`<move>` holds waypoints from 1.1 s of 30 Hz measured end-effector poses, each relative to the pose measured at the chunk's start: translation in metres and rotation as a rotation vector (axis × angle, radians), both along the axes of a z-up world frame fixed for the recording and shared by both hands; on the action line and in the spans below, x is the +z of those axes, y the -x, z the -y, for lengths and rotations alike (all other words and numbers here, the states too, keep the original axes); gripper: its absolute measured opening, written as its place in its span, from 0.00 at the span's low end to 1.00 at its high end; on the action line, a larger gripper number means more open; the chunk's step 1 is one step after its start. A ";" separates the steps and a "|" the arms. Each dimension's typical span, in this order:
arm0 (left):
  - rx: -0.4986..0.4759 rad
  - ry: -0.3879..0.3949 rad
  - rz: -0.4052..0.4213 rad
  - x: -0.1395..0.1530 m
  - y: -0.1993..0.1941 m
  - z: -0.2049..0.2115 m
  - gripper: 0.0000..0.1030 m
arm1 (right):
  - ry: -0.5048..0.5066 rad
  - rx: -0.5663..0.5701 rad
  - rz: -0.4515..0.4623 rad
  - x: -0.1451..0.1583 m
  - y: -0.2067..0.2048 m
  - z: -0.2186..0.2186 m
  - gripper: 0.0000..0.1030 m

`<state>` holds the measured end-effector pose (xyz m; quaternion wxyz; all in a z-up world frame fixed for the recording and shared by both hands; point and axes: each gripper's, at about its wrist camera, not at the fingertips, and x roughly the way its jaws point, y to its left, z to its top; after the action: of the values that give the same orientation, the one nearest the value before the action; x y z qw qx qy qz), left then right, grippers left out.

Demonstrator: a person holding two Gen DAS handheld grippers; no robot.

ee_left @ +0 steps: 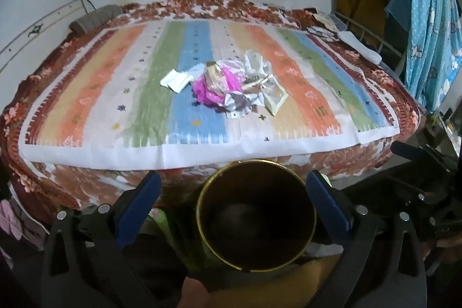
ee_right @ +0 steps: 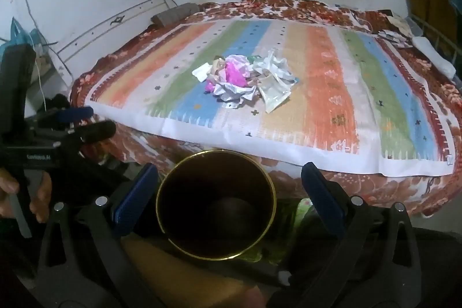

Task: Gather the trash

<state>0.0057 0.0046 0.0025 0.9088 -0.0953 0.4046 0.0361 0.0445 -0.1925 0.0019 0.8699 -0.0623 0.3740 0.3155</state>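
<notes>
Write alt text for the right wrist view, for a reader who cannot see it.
A pile of crumpled trash lies on a striped cloth covering a bed. Below, the open right gripper frames a dark, gold-rimmed bin standing beside the bed, while the left gripper is visible at the left edge.

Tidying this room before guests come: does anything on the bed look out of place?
Yes: a heap of crumpled wrappers, white, silver and pink, lies mid-bed on the striped sheet. The dark bin stands below the bed edge; its inside is too dark to judge.
</notes>
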 end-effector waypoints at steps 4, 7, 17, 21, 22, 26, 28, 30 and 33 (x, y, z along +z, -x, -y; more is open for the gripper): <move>0.030 -0.002 -0.007 0.000 0.001 -0.007 0.95 | 0.021 0.007 -0.019 -0.007 0.000 0.000 0.92; 0.051 0.016 -0.015 -0.001 0.001 -0.013 0.95 | 0.060 0.021 -0.029 -0.006 -0.005 -0.002 0.92; 0.047 0.037 -0.027 -0.003 -0.002 -0.011 0.95 | 0.050 0.029 -0.017 -0.008 -0.006 -0.002 0.92; 0.043 0.039 -0.018 -0.001 -0.002 -0.009 0.95 | 0.048 0.032 -0.025 -0.009 -0.007 -0.002 0.92; 0.043 0.042 -0.018 -0.001 -0.002 -0.009 0.95 | 0.047 0.032 -0.025 -0.009 -0.007 -0.002 0.92; 0.044 0.048 -0.020 -0.001 -0.003 -0.010 0.94 | 0.049 0.033 -0.024 -0.009 -0.007 -0.002 0.92; 0.043 0.049 -0.020 -0.001 -0.003 -0.010 0.94 | 0.048 0.034 -0.023 -0.010 -0.007 -0.003 0.92; 0.039 0.049 -0.018 -0.001 -0.003 -0.009 0.94 | 0.049 0.036 -0.026 -0.009 -0.008 -0.003 0.92; 0.034 0.050 -0.019 -0.001 -0.003 -0.008 0.94 | 0.049 0.035 -0.029 -0.010 -0.008 -0.004 0.92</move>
<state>0.0083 0.0127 0.0010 0.9016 -0.1246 0.4121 0.0425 0.0526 -0.1886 -0.0078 0.8569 -0.0856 0.3932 0.3222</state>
